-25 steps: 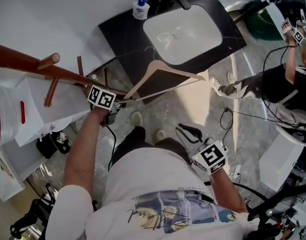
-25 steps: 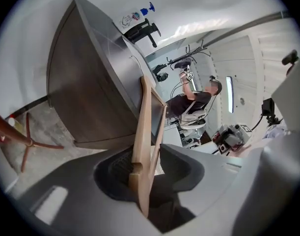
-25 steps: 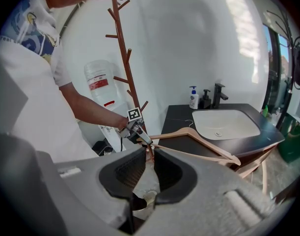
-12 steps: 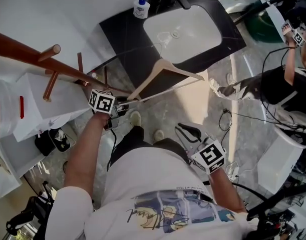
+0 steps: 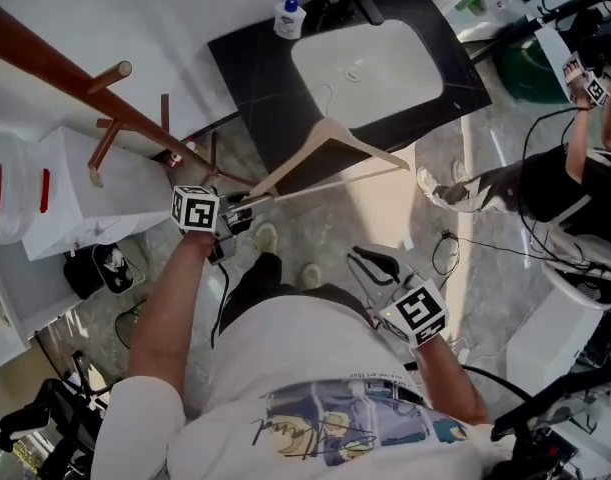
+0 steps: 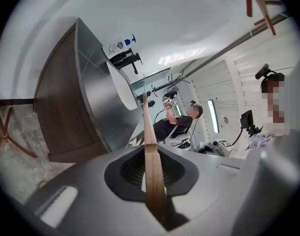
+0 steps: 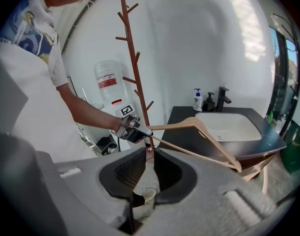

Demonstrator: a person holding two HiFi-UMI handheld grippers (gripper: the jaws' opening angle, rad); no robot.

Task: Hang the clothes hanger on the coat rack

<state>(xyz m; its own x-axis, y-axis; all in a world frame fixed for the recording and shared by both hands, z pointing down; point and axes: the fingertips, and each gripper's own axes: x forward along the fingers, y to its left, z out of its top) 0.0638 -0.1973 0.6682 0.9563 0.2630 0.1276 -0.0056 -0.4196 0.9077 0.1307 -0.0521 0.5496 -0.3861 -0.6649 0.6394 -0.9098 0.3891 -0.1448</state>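
Note:
A pale wooden clothes hanger (image 5: 328, 131) hangs in the air over the floor, in front of the vanity. My left gripper (image 5: 253, 203) is shut on the tip of one of its arms. In the left gripper view that arm (image 6: 150, 151) runs straight out from between the pressed pads (image 6: 140, 171). The brown coat rack (image 5: 75, 78) with its pegs stands just left of this gripper, and the hanger does not touch it. In the right gripper view, hanger (image 7: 189, 122), left gripper (image 7: 140, 131) and rack (image 7: 135, 68) are all visible. My right gripper (image 5: 370, 260) waits low by my waist, jaws drawn together and holding nothing.
A black vanity with a white sink (image 5: 370, 63) and a soap bottle (image 5: 290, 16) stands beyond the hanger. A white cabinet (image 5: 75, 183) and a water jug (image 7: 109, 82) stand by the rack. Another person (image 5: 575, 168) is at the right, with cables (image 5: 455, 248) on the floor.
My left gripper has risen a little with the hanger's tip in it, lifting the hanger beside the rack. The right gripper has stayed put.

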